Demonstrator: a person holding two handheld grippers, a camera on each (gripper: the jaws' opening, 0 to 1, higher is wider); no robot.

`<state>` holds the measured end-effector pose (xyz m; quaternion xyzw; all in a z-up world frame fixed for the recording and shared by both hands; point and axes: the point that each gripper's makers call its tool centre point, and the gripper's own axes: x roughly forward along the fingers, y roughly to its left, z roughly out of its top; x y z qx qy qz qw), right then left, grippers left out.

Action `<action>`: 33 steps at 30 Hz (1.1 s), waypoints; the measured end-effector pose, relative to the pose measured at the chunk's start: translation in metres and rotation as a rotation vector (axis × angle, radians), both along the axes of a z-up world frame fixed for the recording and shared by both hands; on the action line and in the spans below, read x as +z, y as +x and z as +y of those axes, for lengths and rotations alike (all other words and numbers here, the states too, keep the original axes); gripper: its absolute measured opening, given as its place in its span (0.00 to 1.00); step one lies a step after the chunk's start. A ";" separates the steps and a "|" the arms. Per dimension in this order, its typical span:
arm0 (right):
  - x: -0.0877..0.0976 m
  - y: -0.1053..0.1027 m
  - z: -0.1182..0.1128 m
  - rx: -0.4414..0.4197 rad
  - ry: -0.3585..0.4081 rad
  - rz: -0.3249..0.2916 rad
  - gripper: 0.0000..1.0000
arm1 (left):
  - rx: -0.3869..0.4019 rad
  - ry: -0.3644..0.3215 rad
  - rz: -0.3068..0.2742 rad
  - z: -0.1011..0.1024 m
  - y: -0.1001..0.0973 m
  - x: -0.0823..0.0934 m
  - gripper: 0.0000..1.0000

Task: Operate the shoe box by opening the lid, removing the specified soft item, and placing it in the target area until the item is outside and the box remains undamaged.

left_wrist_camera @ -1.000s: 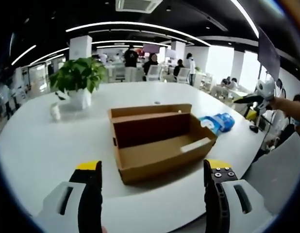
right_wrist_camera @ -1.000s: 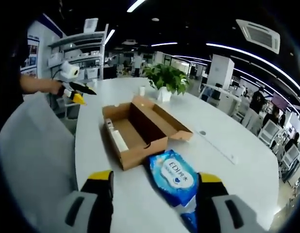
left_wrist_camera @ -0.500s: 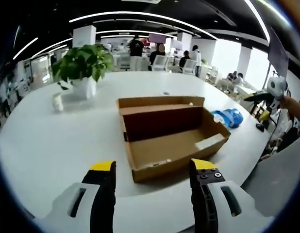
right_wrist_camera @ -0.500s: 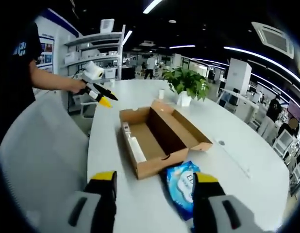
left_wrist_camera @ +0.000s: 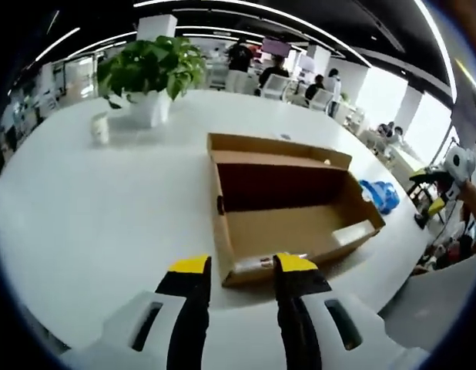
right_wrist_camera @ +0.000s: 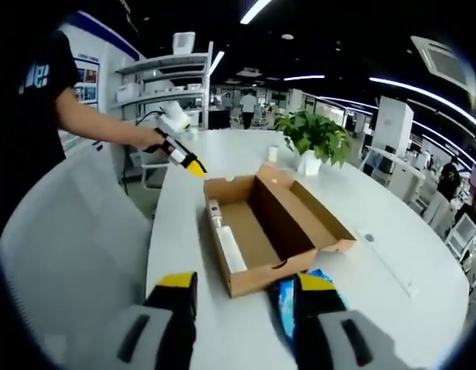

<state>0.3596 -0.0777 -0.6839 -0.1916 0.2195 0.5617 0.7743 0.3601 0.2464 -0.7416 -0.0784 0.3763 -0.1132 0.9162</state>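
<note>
blue soft pack (right_wrist_camera: pixel 286 302) half hidden behind right hand-held gripper (right_wrist_camera: pixel 244 282), jaws apart.

Pack (left_wrist_camera: pixel 381 194) beside open box (left_wrist_camera: pixel 288 202) on table (left_wrist_camera: pixel 92 216)

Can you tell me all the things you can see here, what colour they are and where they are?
cardboard box: one, brown, lid open, on the white table, near its edge.
blue packet: one, blue and white, on the table just outside the box's short end.
table: one, white, large and rounded.
potted plant: one, green leaves in a white pot, far side of the table.
small cup: one, white, beside the plant.
chair: one, light grey, at the table's edge.
left gripper: one, yellow tips, jaws slightly apart, by the box's short end.
right gripper: one, yellow tips, jaws apart, empty.
</note>
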 end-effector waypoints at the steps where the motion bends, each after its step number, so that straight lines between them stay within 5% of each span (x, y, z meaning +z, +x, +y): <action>1: -0.001 -0.001 0.003 0.010 -0.003 0.005 0.46 | 0.000 0.005 0.005 0.001 0.001 -0.002 0.30; 13: -0.010 -0.012 0.015 0.069 -0.022 0.027 0.42 | 0.030 -0.064 0.065 0.002 -0.002 -0.017 0.29; 25: -0.018 0.012 0.027 0.081 -0.035 0.053 0.38 | 0.082 -0.106 0.089 0.008 -0.002 -0.016 0.22; 33: -0.035 0.023 0.038 0.128 -0.108 0.059 0.35 | 0.071 -0.127 0.085 -0.002 0.005 -0.010 0.23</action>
